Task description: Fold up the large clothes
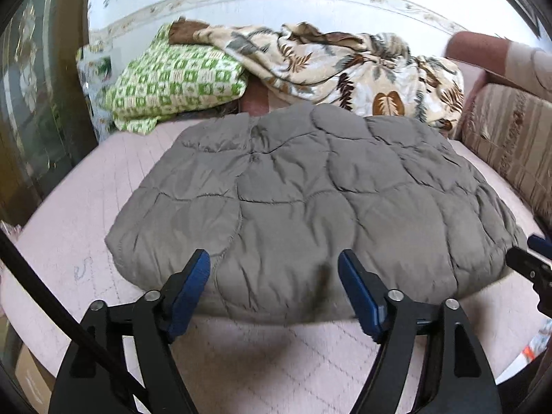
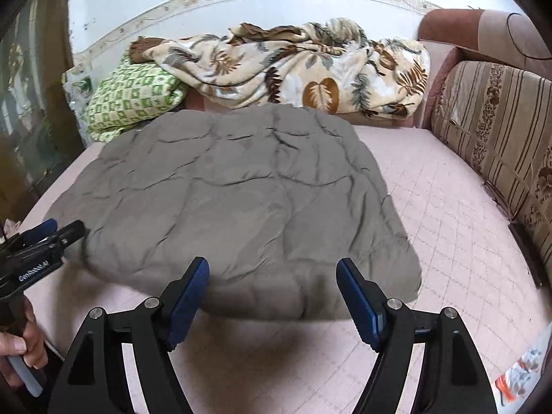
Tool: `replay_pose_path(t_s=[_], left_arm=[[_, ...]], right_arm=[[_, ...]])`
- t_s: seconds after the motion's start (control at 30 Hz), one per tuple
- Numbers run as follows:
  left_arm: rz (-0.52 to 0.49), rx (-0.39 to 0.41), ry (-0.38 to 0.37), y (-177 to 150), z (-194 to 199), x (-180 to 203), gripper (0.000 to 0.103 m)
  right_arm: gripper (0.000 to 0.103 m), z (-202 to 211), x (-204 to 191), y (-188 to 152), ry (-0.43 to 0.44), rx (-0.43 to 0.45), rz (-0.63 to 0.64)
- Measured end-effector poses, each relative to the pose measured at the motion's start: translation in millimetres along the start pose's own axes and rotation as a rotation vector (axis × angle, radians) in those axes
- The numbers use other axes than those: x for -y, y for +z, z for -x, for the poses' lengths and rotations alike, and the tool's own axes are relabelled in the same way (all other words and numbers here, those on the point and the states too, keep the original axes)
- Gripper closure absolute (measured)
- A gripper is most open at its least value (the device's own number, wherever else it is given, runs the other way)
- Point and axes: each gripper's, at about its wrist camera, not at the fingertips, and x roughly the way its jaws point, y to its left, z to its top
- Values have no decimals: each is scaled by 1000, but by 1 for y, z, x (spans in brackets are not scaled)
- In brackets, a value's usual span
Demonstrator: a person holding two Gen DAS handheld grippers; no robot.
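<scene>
A grey quilted padded garment [image 1: 310,200] lies folded into a thick rectangle on the pink bed cover [image 1: 86,207]; it also shows in the right wrist view [image 2: 234,200]. My left gripper [image 1: 274,262] is open and empty, its blue pads just above the garment's near edge. My right gripper [image 2: 272,267] is open and empty, over the garment's near right edge. The left gripper shows at the left edge of the right wrist view [image 2: 58,229], the right gripper at the right edge of the left wrist view [image 1: 531,258].
A leaf-patterned beige blanket [image 2: 303,69] and a green checked cloth [image 2: 131,100] are heaped against the back wall. A striped sofa backrest [image 2: 500,131] stands along the right. A dark glass cabinet [image 1: 31,103] is at the left. Pink bed cover [image 2: 448,224] lies bare to the right.
</scene>
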Motion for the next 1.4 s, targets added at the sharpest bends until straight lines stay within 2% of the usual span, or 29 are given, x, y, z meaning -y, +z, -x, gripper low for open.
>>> replay_pose_path(t_s=[0.17, 0.47, 0.63, 0.77, 0.93, 1.03, 1.13, 1.23, 1.4], left_arm=[[-8, 3, -5, -13, 16, 6, 21], [37, -32, 25, -44, 19, 3, 20], [16, -58, 56, -49, 21, 3, 15], [25, -40, 23, -44, 30, 2, 13], [31, -34, -19, -35, 37, 2, 11], [-28, -46, 37, -30, 35, 9, 11], [-35, -48, 46, -31, 33, 11, 11], [-66, -79, 101, -29, 25, 13, 11], [-75, -60, 133, -34, 17, 10, 11]], right_arm=[[19, 20, -16, -14, -4, 56, 37], [18, 34, -39, -38, 13, 83, 84], [17, 37, -50, -50, 17, 115, 91], [14, 41, -57, -52, -2, 186, 104], [14, 29, -63, -47, 10, 176, 92], [14, 25, -63, -43, 14, 171, 81], [14, 25, -58, -38, 16, 171, 48], [13, 26, -53, -32, -6, 179, 19], [11, 19, -54, -32, -1, 145, 14]])
